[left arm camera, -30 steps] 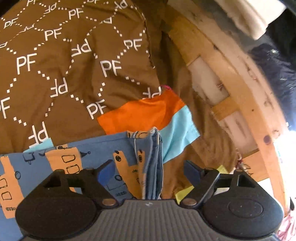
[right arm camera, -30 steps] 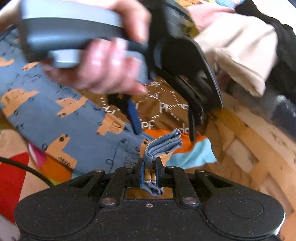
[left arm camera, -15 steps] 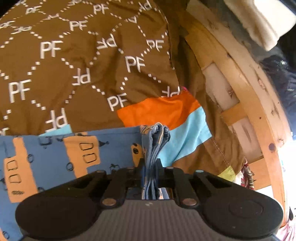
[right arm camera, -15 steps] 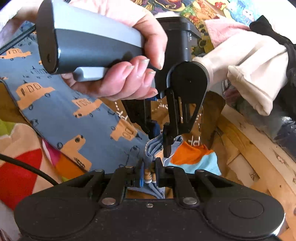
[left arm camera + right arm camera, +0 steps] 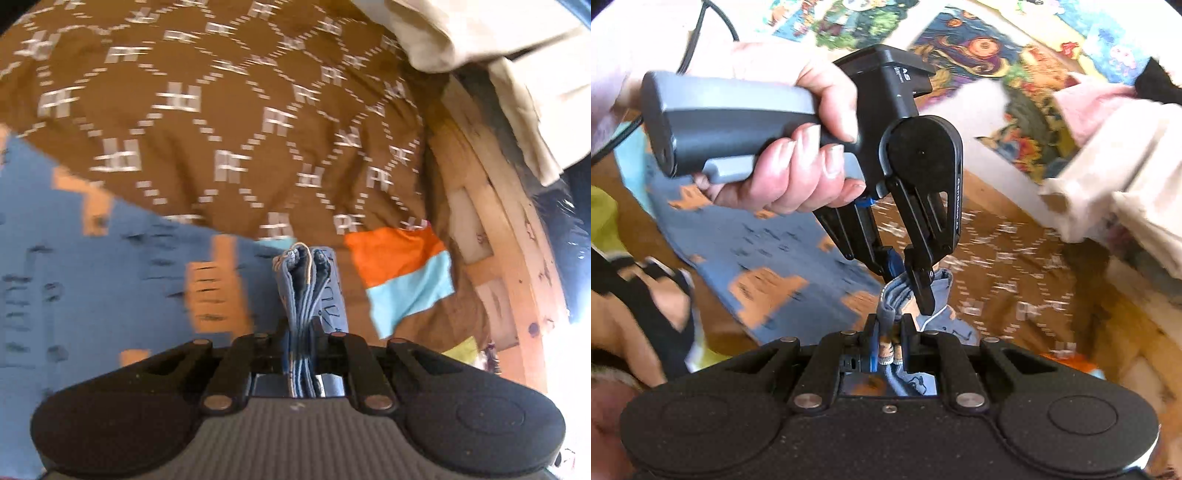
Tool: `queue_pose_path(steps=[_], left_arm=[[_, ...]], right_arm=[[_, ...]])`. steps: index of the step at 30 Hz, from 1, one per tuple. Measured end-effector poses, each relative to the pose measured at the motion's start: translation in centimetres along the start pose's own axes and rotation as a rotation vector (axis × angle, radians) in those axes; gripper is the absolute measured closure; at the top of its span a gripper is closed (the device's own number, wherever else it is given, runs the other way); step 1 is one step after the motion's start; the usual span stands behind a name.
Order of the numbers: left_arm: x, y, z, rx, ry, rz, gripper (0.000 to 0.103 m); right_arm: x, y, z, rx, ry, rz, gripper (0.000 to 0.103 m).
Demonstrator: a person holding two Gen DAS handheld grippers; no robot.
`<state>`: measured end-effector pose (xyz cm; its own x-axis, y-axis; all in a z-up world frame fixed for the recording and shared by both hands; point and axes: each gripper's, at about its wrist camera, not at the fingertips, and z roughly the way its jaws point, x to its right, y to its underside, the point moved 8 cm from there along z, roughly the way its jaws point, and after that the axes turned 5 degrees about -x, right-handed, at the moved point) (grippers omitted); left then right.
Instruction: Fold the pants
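— Left wrist view first: what has your left tool [image 5: 301, 332] got?

— It's clamped on a bunched edge of the blue car-print pants [image 5: 92, 288]. The gathered layers stand up between my fingers, and the rest of the cloth runs away to the left, low over the brown PF-print bedspread [image 5: 229, 122]. An orange and light-blue patch [image 5: 402, 273] lies just to the right, with the wooden bed frame [image 5: 513, 266] beyond it.

— And the right wrist view?

— My right tool [image 5: 888, 328] is pinched on the same bunch. The left tool [image 5: 905, 273] grips it just beyond, its tips almost touching mine, with my left hand [image 5: 790, 162] on its handle.

— So which way does the length lie?

— Far-left from both tools. I judge the next fold must carry this held end along that axis; both tools are equally near.
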<state>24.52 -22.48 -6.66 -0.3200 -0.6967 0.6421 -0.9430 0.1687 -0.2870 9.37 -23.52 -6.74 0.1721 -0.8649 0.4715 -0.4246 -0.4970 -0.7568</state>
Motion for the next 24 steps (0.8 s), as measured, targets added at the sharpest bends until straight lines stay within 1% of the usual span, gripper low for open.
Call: queue_pose_path(steps=[3, 8, 12, 14, 18, 20, 24], left_arm=[[-2.2, 0.5, -0.8, 0.013, -0.021, -0.033, 0.092], [-5.0, 1.1, -1.4, 0.023, -0.027, -0.055, 0.092], [-6.0, 1.5, -1.1, 0.028, -0.024, -0.054, 0.09], [-6.2, 1.6, -1.1, 0.035, -0.016, -0.054, 0.09], [-6.5, 1.8, -1.3, 0.045, 0.001, -0.063, 0.085], [-6.7, 1.8, -1.3, 0.048, 0.012, -0.081, 0.085], [-6.8, 1.9, -1.2, 0.057, 0.01, -0.09, 0.085]], right_arm=[[-2.0, -0.9, 0.5, -0.007, -0.077, 0.015, 0.091], [-4.8, -1.5, 1.1, -0.012, -0.147, -0.005, 0.091], [-5.9, -1.4, 1.3, -0.028, -0.166, -0.023, 0.089], [-6.1, -1.2, 1.4, -0.041, -0.17, -0.024, 0.085], [-6.4, -0.7, 1.5, -0.056, -0.178, -0.027, 0.082], [-6.4, -0.8, 1.6, -0.058, -0.18, -0.032, 0.077], [-6.6, -1.0, 1.7, -0.057, -0.185, -0.034, 0.074]])
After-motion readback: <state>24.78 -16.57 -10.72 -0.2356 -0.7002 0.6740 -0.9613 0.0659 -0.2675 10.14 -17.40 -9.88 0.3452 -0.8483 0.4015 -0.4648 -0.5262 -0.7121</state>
